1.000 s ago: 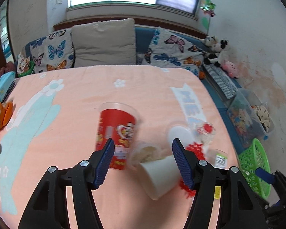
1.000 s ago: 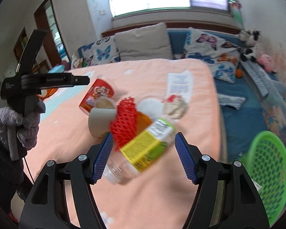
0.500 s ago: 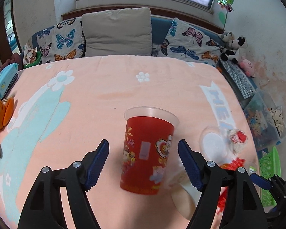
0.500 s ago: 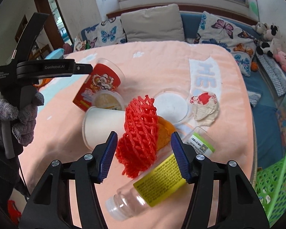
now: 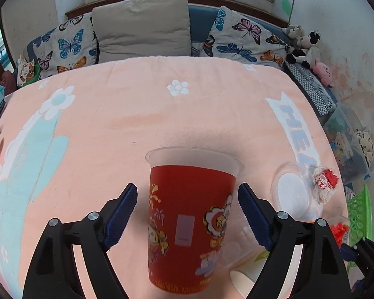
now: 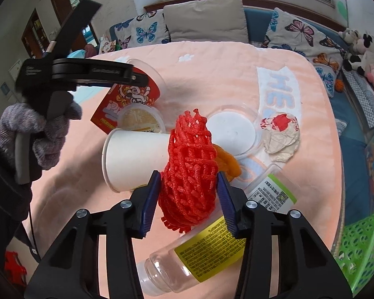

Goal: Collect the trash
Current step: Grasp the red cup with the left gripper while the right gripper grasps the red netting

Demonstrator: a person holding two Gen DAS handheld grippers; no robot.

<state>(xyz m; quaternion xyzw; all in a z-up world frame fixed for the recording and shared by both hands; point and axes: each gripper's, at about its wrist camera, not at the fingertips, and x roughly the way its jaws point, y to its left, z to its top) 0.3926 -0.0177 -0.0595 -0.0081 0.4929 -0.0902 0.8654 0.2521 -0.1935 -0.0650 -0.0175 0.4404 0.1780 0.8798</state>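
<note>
A red printed plastic cup (image 5: 192,221) lies on the peach blanket between the fingers of my left gripper (image 5: 187,214), which is open with gaps on both sides. The cup also shows in the right wrist view (image 6: 127,97). My right gripper (image 6: 189,196) has closed onto a red foam fruit net (image 6: 189,164), with both pads touching it. Around the net lie a white paper cup (image 6: 134,159), a small lidded tub (image 6: 139,120), a clear round lid (image 6: 233,132), a crumpled wrapper (image 6: 281,134), orange peel (image 6: 228,164) and a clear bottle with a yellow label (image 6: 212,244).
A green plastic basket (image 6: 361,246) stands beyond the bed's right edge; it also shows in the left wrist view (image 5: 359,214). Pillows (image 5: 142,27) line the headboard, and plush toys (image 5: 306,47) and storage boxes sit along the right wall.
My left gripper moved left from the white cup and tub to straddle the red cup. My right gripper moved from the bottle to the red net and narrowed onto it.
</note>
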